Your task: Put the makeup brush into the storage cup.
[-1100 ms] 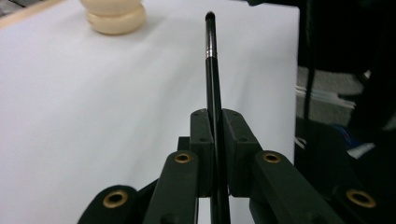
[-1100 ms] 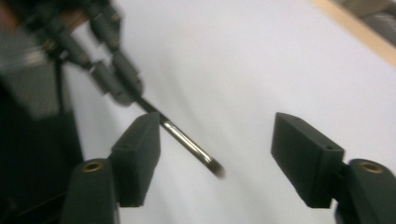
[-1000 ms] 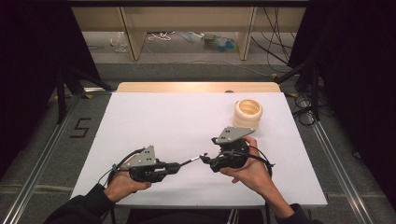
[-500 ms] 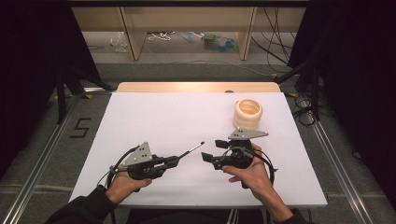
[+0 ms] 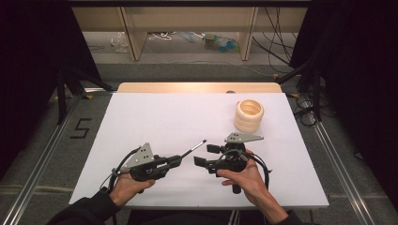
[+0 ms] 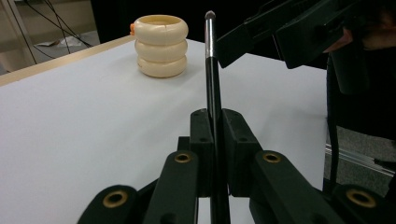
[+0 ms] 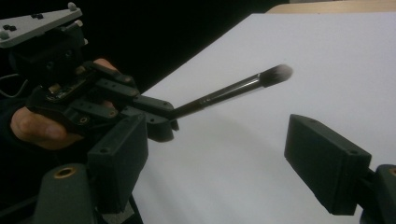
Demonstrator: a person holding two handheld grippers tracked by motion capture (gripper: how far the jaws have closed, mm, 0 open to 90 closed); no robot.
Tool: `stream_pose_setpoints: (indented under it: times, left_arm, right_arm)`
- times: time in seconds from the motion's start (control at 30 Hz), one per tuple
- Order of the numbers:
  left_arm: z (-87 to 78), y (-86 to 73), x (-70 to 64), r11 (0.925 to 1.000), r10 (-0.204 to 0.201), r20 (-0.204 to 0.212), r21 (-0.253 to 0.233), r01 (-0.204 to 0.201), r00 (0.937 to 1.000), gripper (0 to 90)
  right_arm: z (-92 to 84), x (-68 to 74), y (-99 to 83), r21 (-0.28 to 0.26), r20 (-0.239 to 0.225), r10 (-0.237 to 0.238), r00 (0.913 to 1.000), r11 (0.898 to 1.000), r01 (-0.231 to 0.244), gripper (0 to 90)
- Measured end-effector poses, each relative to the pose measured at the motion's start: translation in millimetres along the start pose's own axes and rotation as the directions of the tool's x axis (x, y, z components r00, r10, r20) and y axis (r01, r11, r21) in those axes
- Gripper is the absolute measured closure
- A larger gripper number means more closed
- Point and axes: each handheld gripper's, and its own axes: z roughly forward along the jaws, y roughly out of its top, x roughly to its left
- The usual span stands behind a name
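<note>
While my left hand-held gripper (image 5: 176,161) clamps the makeup brush (image 5: 193,148) by its handle low-centre in frame, the bristles point diagonally up-right, above the counter (image 5: 155,112). My right hand-held gripper (image 5: 205,155), jaws just opening wide, sits just beside the tip, holding nothing.

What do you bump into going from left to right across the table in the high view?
Left hand-held gripper → thin black brush clamped in it → right hand-held gripper, jaws apart → cream stack of rings.
</note>
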Motion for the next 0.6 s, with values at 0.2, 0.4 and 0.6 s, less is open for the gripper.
stream_pose_setpoints:
  times: [0.2, 0.4, 0.6]
  left_arm:
    - [1.2, 0.6, -2.3, 1.0000, -0.002, 0.004, -0.008, 0.002, 1.0000, 83.4]
    - [1.4, 0.6, -3.5, 0.9999, 0.001, 0.007, -0.011, -0.001, 1.0000, 83.4]
    - [1.7, 1.4, -5.9, 0.9998, 0.000, 0.004, -0.022, 0.000, 1.0000, 83.4]
  right_arm:
    - [4.9, 1.0, -2.9, -0.012, -0.020, 0.014, 0.9997, 1.000, -0.014, 22.9]
    - [8.8, 0.9, -4.3, -0.023, -0.033, 0.037, 0.9988, 0.999, -0.038, 24.5]
    - [12.4, 1.6, -3.9, -0.044, -0.054, 0.072, 0.9959, 0.996, -0.075, 27.2]
